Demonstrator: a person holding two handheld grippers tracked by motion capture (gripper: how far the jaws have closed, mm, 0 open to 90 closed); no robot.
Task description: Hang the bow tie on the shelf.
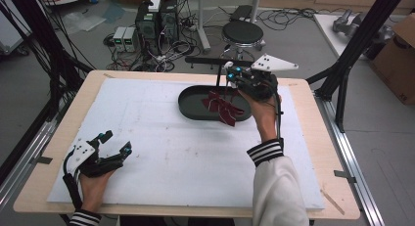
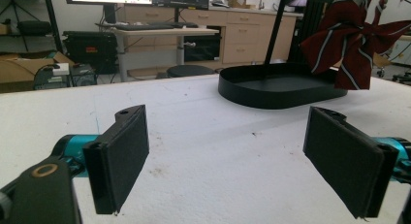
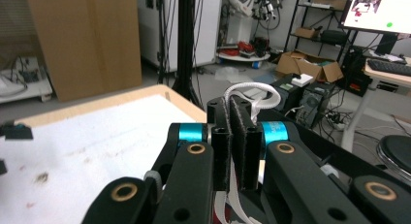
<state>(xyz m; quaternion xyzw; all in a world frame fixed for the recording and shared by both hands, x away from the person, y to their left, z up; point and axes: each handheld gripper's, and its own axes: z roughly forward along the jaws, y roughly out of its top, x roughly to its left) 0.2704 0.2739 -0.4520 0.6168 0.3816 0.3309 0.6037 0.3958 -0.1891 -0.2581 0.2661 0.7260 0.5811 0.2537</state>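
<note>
Fingers (image 3: 236,136) of the right gripper (image 1: 234,78) pinched tight on a white strap loop (image 3: 252,95); dark red striped bow (image 1: 222,106) hangs from it, over the black oval tray (image 1: 188,101) at the far middle of the tabletop (image 1: 161,147). Bow's lower edge is near the tray's near rim; contact not clear. Left gripper (image 1: 115,145) rests at the near-left edge, fingers (image 2: 123,156) wide apart, holding nothing. White mat between the grippers is bare. Stool (image 1: 242,33) and computer boxes (image 1: 156,20) sit on the floor beyond.
</note>
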